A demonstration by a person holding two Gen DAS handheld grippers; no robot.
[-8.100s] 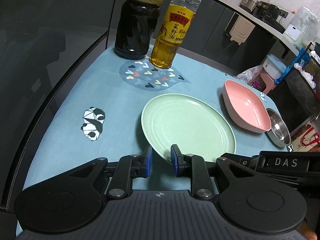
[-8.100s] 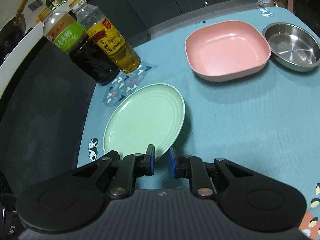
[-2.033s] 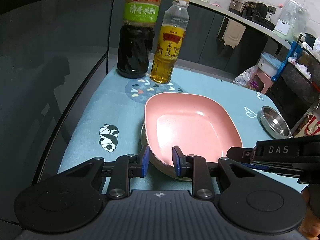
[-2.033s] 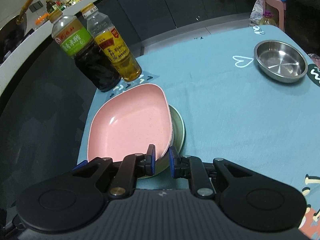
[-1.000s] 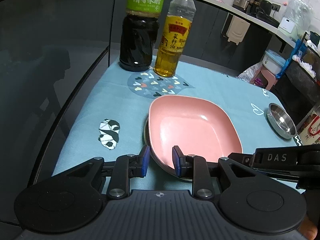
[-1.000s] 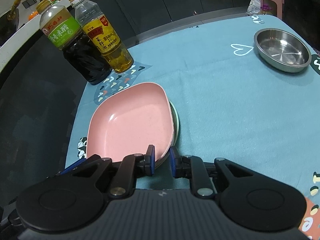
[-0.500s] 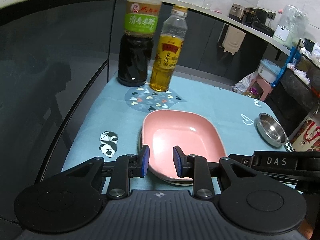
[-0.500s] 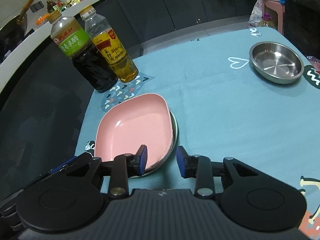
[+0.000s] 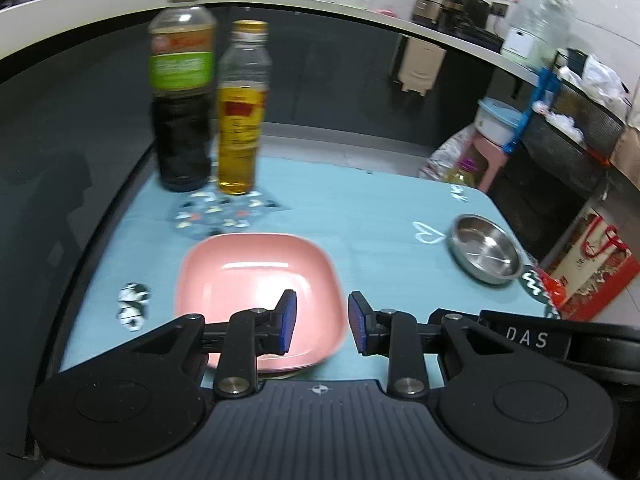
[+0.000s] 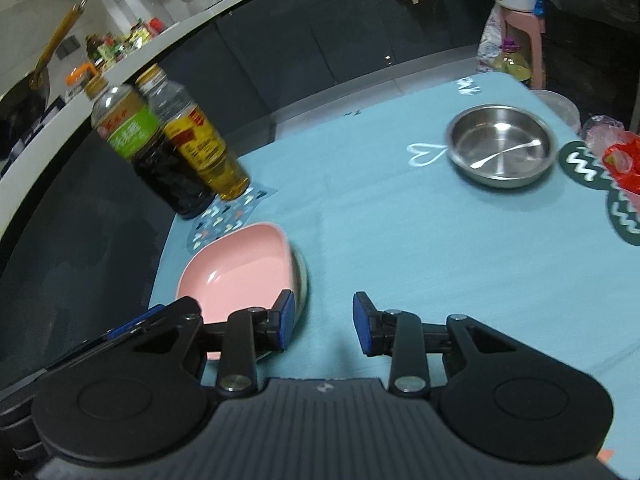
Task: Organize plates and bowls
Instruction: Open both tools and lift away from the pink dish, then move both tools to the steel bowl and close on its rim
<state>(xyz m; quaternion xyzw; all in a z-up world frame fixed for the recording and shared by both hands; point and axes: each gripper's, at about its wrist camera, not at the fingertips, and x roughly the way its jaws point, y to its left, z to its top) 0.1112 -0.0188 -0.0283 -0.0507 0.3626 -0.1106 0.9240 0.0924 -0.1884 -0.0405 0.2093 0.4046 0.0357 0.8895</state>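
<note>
1. The left hand-held gripper (image 9: 319, 327) is held above the near edge of the bench (image 9: 360, 208) with its two blue-padded fingers spread apart; nothing lies between them.
2. The right hand-held gripper (image 10: 322, 324) is likewise parted wide and holds nothing, its left pad in front of the near right rim of the stacked dishes.
3. A pink square plate (image 9: 256, 280) sits on top of a pale green plate (image 10: 301, 284), of which only a thin rim shows at the near right side of the pink one. The stack lies at the near left part of the bench, on a light blue cloth.
4. A stainless steel bowl (image 10: 502, 146) stands alone at the far right of the bench, well apart from the stack, just beside a white heart outline (image 10: 425, 153) printed on the cloth.
5. Two bottles stand upright at the far left, touching or nearly so: a dark bottle with a green label (image 9: 182, 92) on the left and a bottle of yellow oil (image 9: 241, 112) to its right.
6. A round patch of small heart prints (image 9: 218, 216) lies between the bottles and the pink plate, and a panda print (image 9: 132, 306) sits left of the stack.
7. The left wrist view is slightly blurred.
</note>
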